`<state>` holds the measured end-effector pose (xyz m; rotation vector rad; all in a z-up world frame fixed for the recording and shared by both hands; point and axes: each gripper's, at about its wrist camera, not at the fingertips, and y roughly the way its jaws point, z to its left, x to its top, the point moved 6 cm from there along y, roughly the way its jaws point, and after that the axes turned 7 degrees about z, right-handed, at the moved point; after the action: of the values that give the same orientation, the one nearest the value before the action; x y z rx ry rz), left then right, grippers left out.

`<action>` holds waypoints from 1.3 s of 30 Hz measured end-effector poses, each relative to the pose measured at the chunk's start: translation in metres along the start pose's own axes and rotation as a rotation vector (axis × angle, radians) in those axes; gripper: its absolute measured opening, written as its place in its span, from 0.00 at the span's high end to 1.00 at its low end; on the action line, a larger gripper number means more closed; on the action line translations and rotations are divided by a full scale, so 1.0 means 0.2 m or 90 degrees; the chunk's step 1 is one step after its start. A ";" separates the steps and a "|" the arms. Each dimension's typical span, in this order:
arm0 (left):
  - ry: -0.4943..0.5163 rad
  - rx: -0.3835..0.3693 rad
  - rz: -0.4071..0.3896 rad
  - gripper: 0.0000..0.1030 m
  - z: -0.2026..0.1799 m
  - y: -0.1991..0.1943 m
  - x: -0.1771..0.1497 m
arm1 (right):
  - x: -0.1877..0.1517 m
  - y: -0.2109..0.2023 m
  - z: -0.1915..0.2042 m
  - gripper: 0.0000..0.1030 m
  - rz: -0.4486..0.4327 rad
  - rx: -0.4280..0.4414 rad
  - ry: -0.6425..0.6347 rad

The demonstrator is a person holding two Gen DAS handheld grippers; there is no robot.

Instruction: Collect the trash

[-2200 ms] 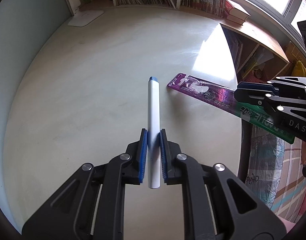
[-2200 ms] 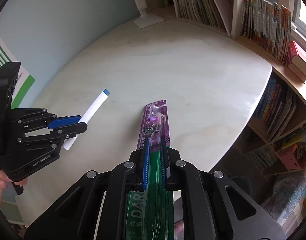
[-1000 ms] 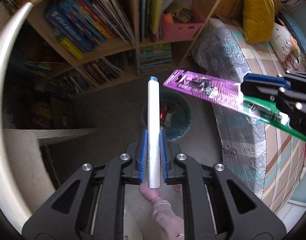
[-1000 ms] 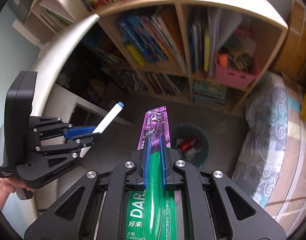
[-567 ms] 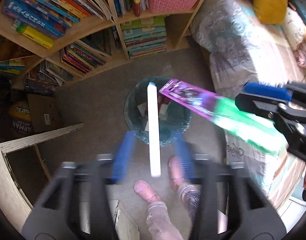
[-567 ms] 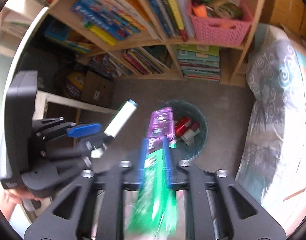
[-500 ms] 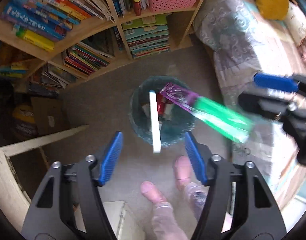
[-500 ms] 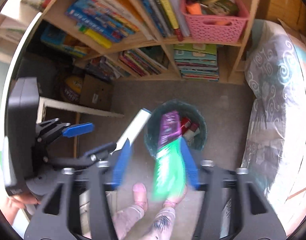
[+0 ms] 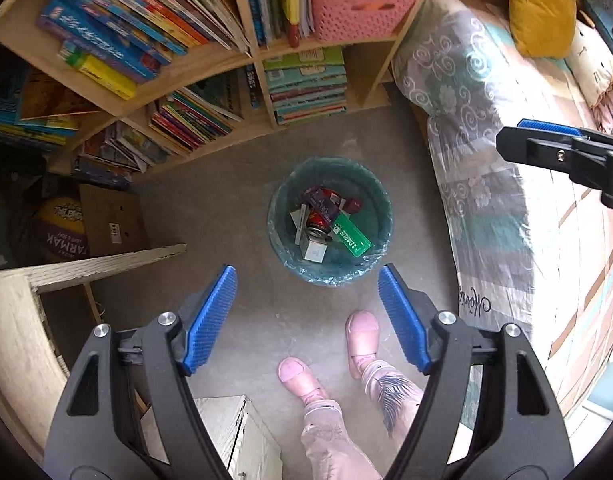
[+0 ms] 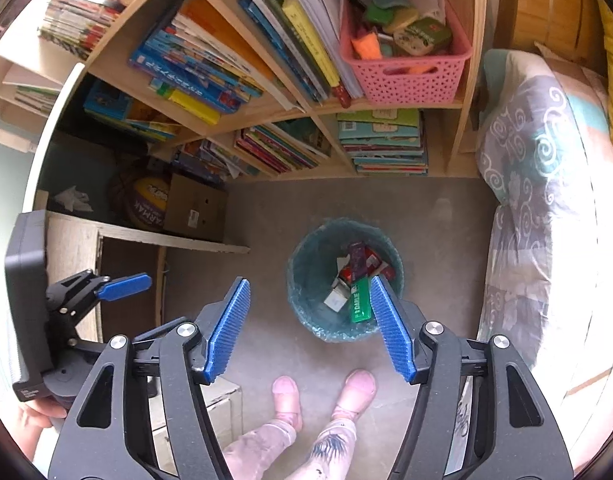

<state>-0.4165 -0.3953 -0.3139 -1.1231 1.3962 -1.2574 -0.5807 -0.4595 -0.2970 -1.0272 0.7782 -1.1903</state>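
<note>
A teal-lined round trash bin stands on the grey floor below both grippers; it also shows in the right wrist view. The purple and green toothbrush pack lies inside it among a red can and other scraps, and shows in the right wrist view. The white marker cannot be picked out among them. My left gripper is open and empty above the bin. My right gripper is open and empty above the bin, to the right of the left one.
A wooden bookshelf full of books and a pink basket stands behind the bin. A bed with a patterned cover lies to the right. A desk edge and a cardboard box are at left. The person's feet stand near the bin.
Both grippers swung from the tabletop to above the bin and opened. The white marker and the toothbrush pack dropped into the bin.
</note>
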 end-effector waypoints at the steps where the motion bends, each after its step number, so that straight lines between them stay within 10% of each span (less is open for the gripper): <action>1: -0.006 -0.003 -0.006 0.30 0.01 -0.03 -0.01 | 0.00 -0.02 0.01 0.38 -0.001 0.000 -0.003; 22: -0.131 0.092 -0.184 0.11 0.47 -0.86 -0.39 | 0.11 -0.60 0.79 0.15 -0.114 0.022 -0.186; 39: -0.426 0.233 -0.304 0.07 1.11 -1.37 -1.18 | -0.13 -0.63 1.91 0.14 -0.103 0.115 -0.455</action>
<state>-0.1461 -0.2163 -0.0412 -1.4738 0.3932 -1.2229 -0.2861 -0.3572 -0.0427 -1.2668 0.0266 -0.9058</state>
